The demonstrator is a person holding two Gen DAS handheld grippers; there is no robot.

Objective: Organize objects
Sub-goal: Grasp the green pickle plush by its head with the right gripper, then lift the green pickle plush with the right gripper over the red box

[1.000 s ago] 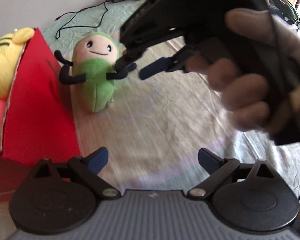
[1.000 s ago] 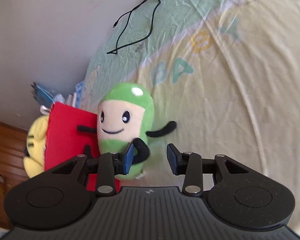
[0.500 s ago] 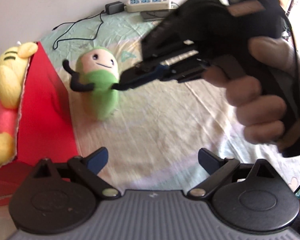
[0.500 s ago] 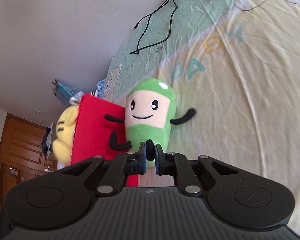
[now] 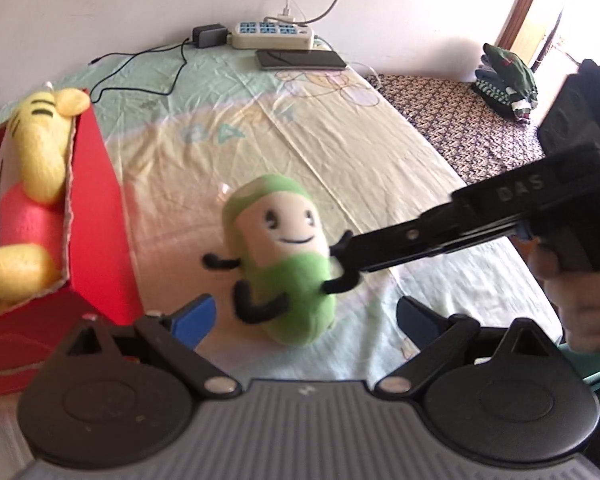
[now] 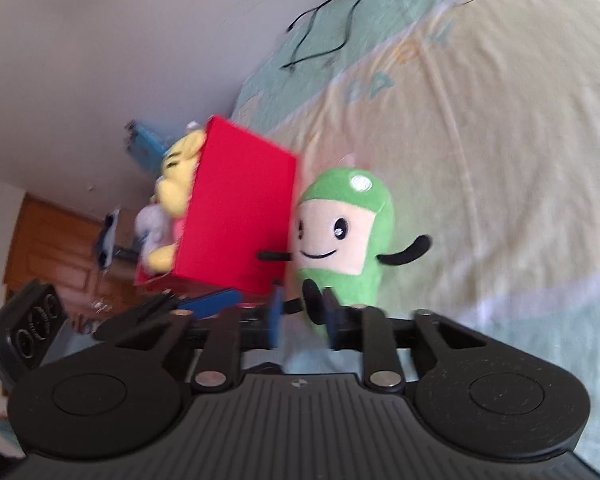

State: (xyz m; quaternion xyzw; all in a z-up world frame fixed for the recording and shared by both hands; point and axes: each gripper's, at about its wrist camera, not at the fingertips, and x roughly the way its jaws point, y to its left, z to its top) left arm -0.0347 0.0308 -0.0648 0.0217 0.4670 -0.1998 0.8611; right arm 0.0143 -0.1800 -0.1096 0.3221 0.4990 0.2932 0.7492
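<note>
A green bean-shaped plush (image 5: 284,252) with a smiling face and black limbs hangs lifted above the bedsheet. It also shows in the right wrist view (image 6: 346,240). My right gripper (image 6: 302,318) is shut on one of its black limbs; in the left wrist view its fingers (image 5: 364,248) reach the plush from the right. My left gripper (image 5: 306,314) is open and empty, just below the plush. A red box (image 5: 96,216) at the left holds a yellow plush (image 5: 32,184).
A power strip (image 5: 272,36), a charger with a black cable (image 5: 140,64) and a phone (image 5: 302,60) lie at the far edge of the bed. A patterned surface with dark green cloth (image 5: 506,80) is at the right. A wooden cabinet (image 6: 56,248) stands beyond the box.
My right gripper closed on the plush's black limb and lifted the plush off the sheet, carrying it toward my left gripper and close beside the red box.
</note>
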